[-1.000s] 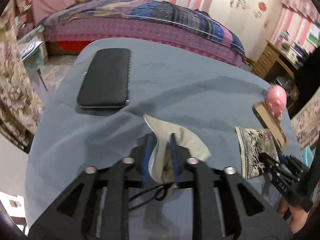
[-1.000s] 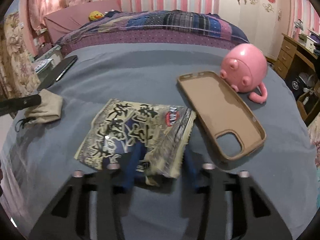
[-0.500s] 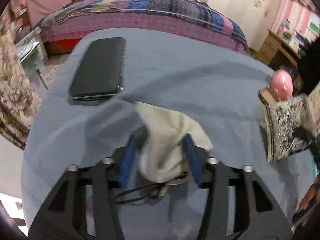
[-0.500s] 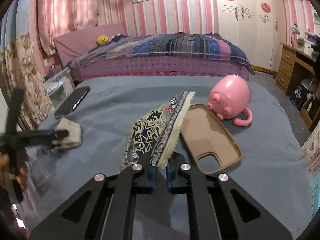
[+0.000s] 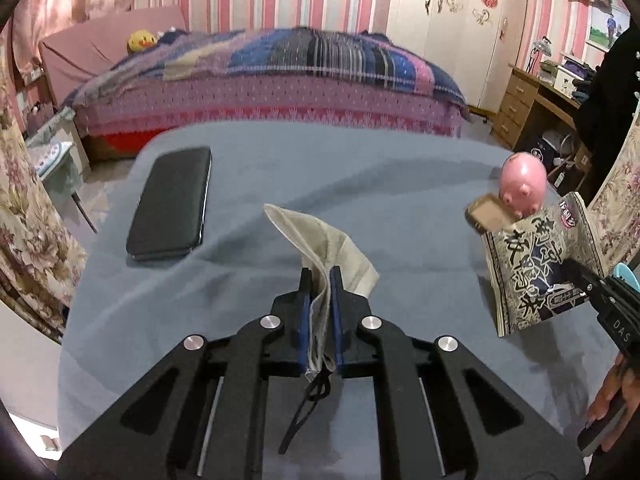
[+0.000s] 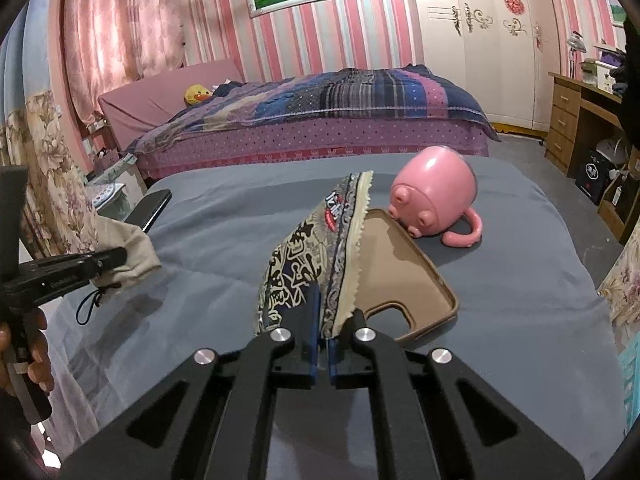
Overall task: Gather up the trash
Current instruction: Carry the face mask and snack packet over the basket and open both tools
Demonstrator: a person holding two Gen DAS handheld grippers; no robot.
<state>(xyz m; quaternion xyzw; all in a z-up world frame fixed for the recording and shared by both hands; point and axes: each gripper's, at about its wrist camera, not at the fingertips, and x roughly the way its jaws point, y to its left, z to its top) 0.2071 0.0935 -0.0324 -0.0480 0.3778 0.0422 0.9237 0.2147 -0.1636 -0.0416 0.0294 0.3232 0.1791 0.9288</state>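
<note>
My left gripper (image 5: 320,280) is shut on a crumpled beige face mask (image 5: 324,236) with a black cord hanging below, held above the grey table cloth (image 5: 360,168). My right gripper (image 6: 323,320) is shut on a patterned snack wrapper (image 6: 316,248), lifted and standing on edge. The wrapper also shows at the right of the left wrist view (image 5: 536,268). The mask shows at the left of the right wrist view (image 6: 124,252), in the left gripper (image 6: 116,258).
A black phone (image 5: 172,200) lies at the table's left. A brown phone case (image 6: 404,272) and a pink pig-shaped mug (image 6: 436,200) lie at the right. A bed (image 5: 280,76) stands behind the table, a wooden desk (image 6: 576,120) at far right.
My left gripper closed on the mask and lifted it off the cloth. My right gripper closed on the wrapper and raised it from flat to upright.
</note>
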